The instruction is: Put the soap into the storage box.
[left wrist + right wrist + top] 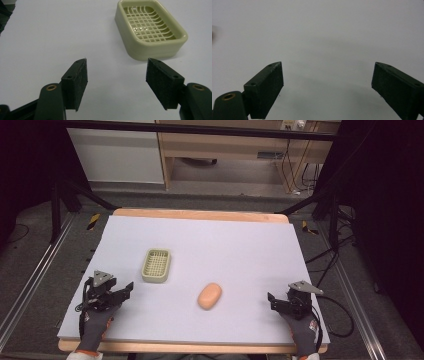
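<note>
A pale green soap dish with a grid bottom lies empty on the white table, left of the middle. An orange oval soap bar lies to its right, nearer the front. My left gripper rests at the front left, open, with nothing between its jaws. In the left gripper view the left gripper faces the soap dish, which sits ahead and to the right. My right gripper rests at the front right, open and empty. The right gripper looks over bare table.
The table's wooden edge shows at the back and front. Metal rails and cables run along the floor on both sides. Wooden furniture stands beyond the table.
</note>
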